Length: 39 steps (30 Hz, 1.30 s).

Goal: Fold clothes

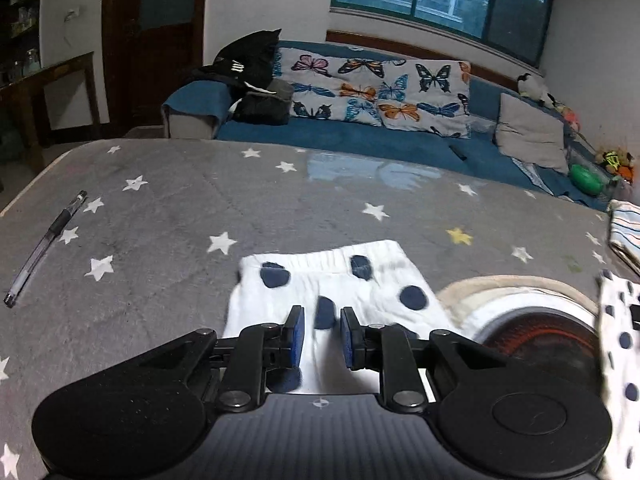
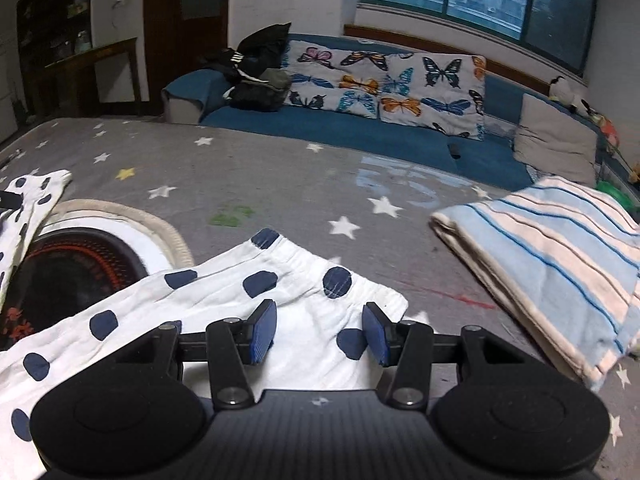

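White trousers with navy dots (image 2: 224, 304) are lying spread on the grey star-print bed cover (image 1: 168, 216), overlapping a cream-collared printed garment (image 1: 532, 320). Left tongs (image 1: 322, 330) and right tongs (image 2: 318, 332) are being held released above the cloth. A folded striped towel (image 2: 552, 256) is lying near; a pen (image 1: 44, 248) well apart.

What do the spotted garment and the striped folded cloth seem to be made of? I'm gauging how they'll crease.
Spotted garment: looks like soft, matte woven or crinkled cotton, going by its fine wrinkles and gathered elastic waistband; the exact fibre can't be told.
Striped folded cloth: seems a thicker, plush, towel-like fabric, with rounded, bulky fold edges and a slightly fuzzy surface.
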Available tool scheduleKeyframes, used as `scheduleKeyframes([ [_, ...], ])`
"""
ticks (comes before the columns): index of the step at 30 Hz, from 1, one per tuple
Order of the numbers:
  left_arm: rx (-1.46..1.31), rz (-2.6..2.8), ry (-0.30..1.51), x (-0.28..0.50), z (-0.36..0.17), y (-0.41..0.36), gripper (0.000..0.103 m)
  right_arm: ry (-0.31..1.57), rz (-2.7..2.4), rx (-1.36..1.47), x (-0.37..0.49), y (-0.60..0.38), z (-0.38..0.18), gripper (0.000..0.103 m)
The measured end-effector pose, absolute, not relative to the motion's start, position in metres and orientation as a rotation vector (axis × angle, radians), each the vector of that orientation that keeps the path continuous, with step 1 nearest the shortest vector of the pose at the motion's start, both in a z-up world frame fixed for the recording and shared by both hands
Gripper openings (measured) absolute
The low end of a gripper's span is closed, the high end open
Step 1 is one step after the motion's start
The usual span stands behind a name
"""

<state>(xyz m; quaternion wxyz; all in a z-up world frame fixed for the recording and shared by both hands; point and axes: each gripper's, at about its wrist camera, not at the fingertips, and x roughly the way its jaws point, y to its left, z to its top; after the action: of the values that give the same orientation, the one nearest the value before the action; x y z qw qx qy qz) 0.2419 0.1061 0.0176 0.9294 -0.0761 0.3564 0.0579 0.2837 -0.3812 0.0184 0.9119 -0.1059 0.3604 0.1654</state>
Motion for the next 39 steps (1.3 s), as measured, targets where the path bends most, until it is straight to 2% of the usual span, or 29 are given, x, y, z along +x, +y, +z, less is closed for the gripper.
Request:
scheduleKeyframes([
  [10, -0.162, 0.115, 0.695, 0.256, 0.02, 0.104, 0.022, 0.714, 0.341, -0.225, 0.281, -0.383, 0.022, 0.048],
  [25, -0.028, 0.174, 0.71, 0.297, 0.012, 0.087, 0.025, 0.737, 0.35, -0.241, 0.281, -0.385, 0.021, 0.051],
  [30, -0.06, 0.158, 0.703, 0.281, 0.021, 0.085, 0.025, 0.725, 0.372, -0.224, 0.269, -0.387, 0.031, 0.052],
  [36, -0.065, 0.068, 0.71, 0.231, 0.034, 0.064, 0.034, 0.755, 0.452, -0.243, 0.235, -0.385, 0.035, 0.053],
  [39, -0.043, -0.003, 0.739, 0.197, 0.034, 0.045, 0.034, 0.776, 0.476, -0.279, 0.214, -0.386, 0.031, 0.053],
])
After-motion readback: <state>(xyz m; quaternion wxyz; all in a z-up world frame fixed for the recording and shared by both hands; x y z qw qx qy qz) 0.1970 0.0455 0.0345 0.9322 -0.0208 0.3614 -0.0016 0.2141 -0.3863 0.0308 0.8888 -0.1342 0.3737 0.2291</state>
